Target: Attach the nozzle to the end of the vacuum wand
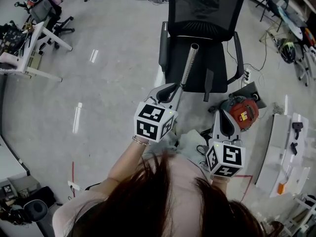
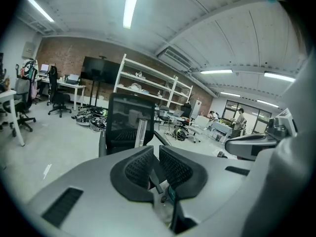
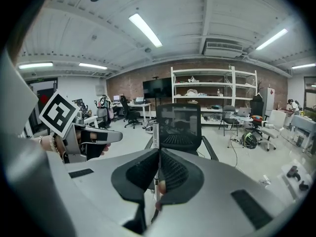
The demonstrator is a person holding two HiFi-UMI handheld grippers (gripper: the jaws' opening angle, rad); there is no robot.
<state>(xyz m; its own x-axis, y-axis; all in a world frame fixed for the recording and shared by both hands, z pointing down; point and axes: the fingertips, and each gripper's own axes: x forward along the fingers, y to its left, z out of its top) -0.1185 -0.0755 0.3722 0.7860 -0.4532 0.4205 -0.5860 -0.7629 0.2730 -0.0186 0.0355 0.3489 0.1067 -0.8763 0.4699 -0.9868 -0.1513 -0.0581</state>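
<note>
Hair of the person (image 1: 163,199) is filling the near edge; ahead, the left gripper (image 1: 175,87) and the right gripper (image 1: 225,111) are both pressing shut, empty. The wand (image 1: 188,65) is leaning steeply upward just beyond the left gripper, its open end toward the chair (image 1: 205,14); the right gripper is sitting farther off.

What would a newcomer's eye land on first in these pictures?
Probably the pair of marker-covered tongs low in the middle of the head view: the left tongs and the right tongs, both shut. A shiny metal wand slants up past the tip of the left tongs, in front of a black office chair. A red vacuum body sits just to the right of the right tongs.
</note>
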